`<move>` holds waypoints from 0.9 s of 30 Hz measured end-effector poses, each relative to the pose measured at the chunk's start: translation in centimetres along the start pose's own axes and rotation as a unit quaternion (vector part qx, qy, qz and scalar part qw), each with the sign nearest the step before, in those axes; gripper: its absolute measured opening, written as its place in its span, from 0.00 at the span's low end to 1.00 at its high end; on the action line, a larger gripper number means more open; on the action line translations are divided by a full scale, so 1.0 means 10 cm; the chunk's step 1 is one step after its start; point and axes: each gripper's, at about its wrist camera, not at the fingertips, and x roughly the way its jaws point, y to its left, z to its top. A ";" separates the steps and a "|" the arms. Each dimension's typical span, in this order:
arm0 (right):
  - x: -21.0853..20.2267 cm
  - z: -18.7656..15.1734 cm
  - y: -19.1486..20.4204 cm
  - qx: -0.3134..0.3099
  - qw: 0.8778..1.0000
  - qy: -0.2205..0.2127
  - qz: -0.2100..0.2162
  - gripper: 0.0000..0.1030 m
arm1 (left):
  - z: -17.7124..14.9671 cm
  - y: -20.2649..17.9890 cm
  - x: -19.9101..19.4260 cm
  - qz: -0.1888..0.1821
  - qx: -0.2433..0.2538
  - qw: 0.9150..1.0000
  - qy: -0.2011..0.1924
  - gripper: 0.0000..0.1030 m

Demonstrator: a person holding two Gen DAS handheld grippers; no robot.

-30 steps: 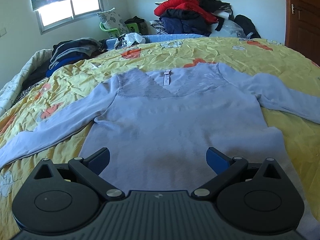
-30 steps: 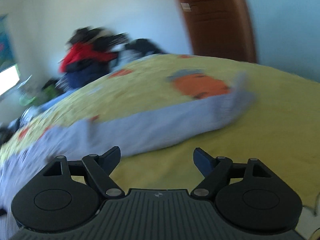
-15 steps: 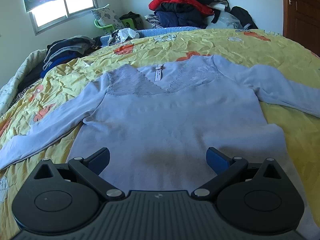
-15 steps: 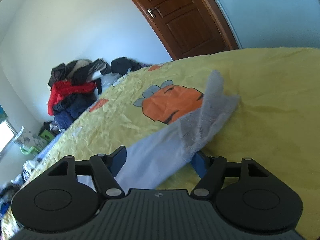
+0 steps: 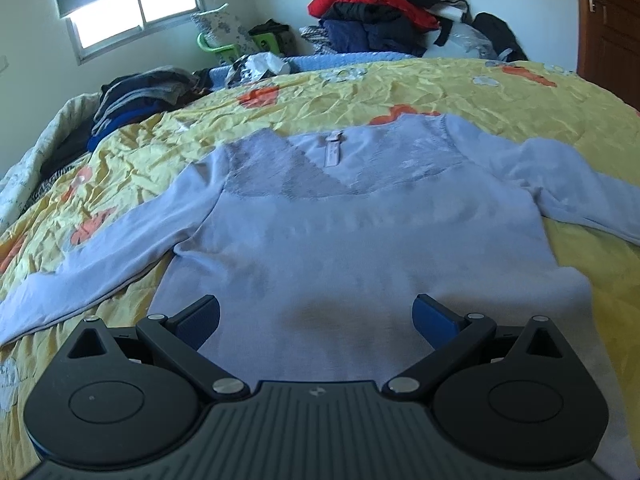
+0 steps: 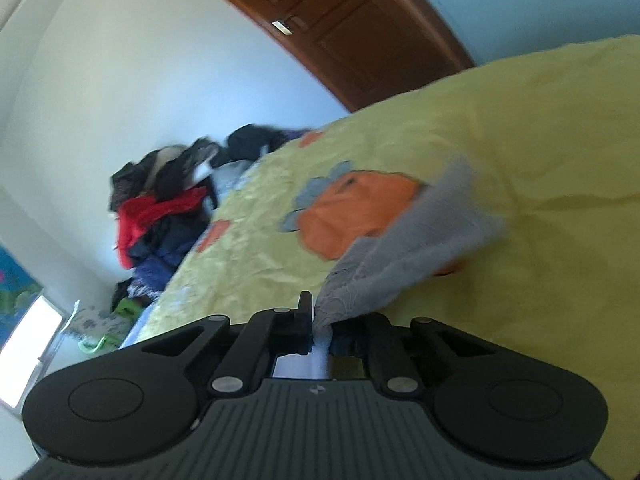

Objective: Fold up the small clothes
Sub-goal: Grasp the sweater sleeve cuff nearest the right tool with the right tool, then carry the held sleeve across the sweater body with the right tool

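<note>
A yellow bedspread (image 5: pixel 400 92) with orange flower prints covers the bed and fills the ground beneath both tongs. Spread flat on it, front up, lies a pale blue long-sleeved sweater (image 5: pixel 340 240); its body reaches from directly under the left gripper (image 5: pixel 316 314) away toward the lace V-neck at the far end, with one sleeve running off to each side. The left gripper hovers over the hem, jaws spread wide and released, the cloth below them and not pinched. Beyond the sweater, far ahead, sits a heap of red and dark clothes (image 5: pixel 380 4) against the wall. The right gripper (image 6: pixel 320 328) has just been closing and is now clenched on the lace cuff (image 6: pixel 400 248) of the sweater's sleeve, which fans out ahead of its tips over an orange print, lifted slightly off the bedspread.
</note>
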 end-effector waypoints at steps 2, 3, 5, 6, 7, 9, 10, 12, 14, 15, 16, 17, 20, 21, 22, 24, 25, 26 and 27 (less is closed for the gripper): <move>0.00 -0.02 0.12 -0.007 1.000 0.009 0.020 0.11 | 0.00 0.05 0.02 0.002 -0.008 1.000 0.004 1.00; 0.01 -0.04 0.19 -0.011 0.999 0.016 0.029 0.11 | 0.00 0.08 0.03 0.003 -0.011 1.000 0.005 1.00; 0.04 -0.09 0.34 -0.015 0.998 0.031 0.044 0.11 | 0.00 0.13 0.04 0.007 -0.015 1.000 0.007 1.00; 0.04 -0.11 0.40 -0.017 0.998 0.038 0.050 0.11 | 0.00 0.16 0.05 0.010 -0.017 1.000 0.008 1.00; 0.05 -0.15 0.48 -0.021 0.997 0.045 0.058 0.11 | 0.00 0.18 0.06 0.011 -0.019 1.000 0.008 1.00; 0.08 -0.23 0.65 -0.034 0.995 0.058 0.073 0.11 | 0.00 0.23 0.06 0.013 -0.024 1.000 0.009 1.00; 0.09 -0.27 0.72 -0.040 0.994 0.063 0.078 0.11 | 0.00 0.25 0.07 0.013 -0.026 1.000 0.010 1.00; 0.12 -0.35 0.87 -0.047 0.992 0.076 0.087 0.11 | 0.00 0.29 0.08 0.015 -0.030 0.999 0.012 1.00; 0.16 -0.43 0.98 -0.051 0.990 0.088 0.095 0.11 | -0.01 0.33 0.10 0.018 -0.033 0.999 0.014 1.00; 0.15 -0.48 1.02 -0.055 0.989 0.093 0.098 0.11 | -0.02 0.36 0.11 0.019 -0.035 0.999 0.016 1.00; 0.15 -0.54 1.08 -0.058 0.988 0.098 0.101 0.11 | -0.02 0.38 0.12 0.021 -0.036 0.999 0.018 1.00; 0.16 -0.57 1.13 -0.060 0.987 0.103 0.105 0.11 | -0.03 0.40 0.12 0.023 -0.037 0.999 0.019 1.00; 0.19 -0.69 1.30 -0.065 0.984 0.114 0.118 0.11 | -0.05 0.48 0.13 0.028 -0.042 0.999 0.020 1.00; 0.20 -0.71 1.35 -0.067 0.984 0.117 0.121 0.11 | -0.05 0.51 0.13 0.029 -0.044 0.998 0.020 1.00; 0.21 -0.73 1.40 -0.068 0.983 0.120 0.124 0.11 | -0.06 0.53 0.13 0.031 -0.046 0.998 0.020 1.00; 0.25 -0.79 1.51 -0.068 0.981 0.127 0.131 0.11 | -0.07 0.59 0.14 0.034 -0.052 0.998 0.019 1.00; 0.25 -0.81 1.54 -0.069 0.980 0.129 0.135 0.11 | -0.07 0.61 0.14 0.033 -0.054 0.998 0.020 1.00; 0.26 -0.84 1.60 -0.073 0.979 0.131 0.139 0.11 | -0.07 0.63 0.15 0.032 -0.057 0.998 0.021 1.00; 0.26 -0.87 1.67 -0.078 0.978 0.132 0.142 0.11 | -0.08 0.65 0.15 0.031 -0.060 0.997 0.022 1.00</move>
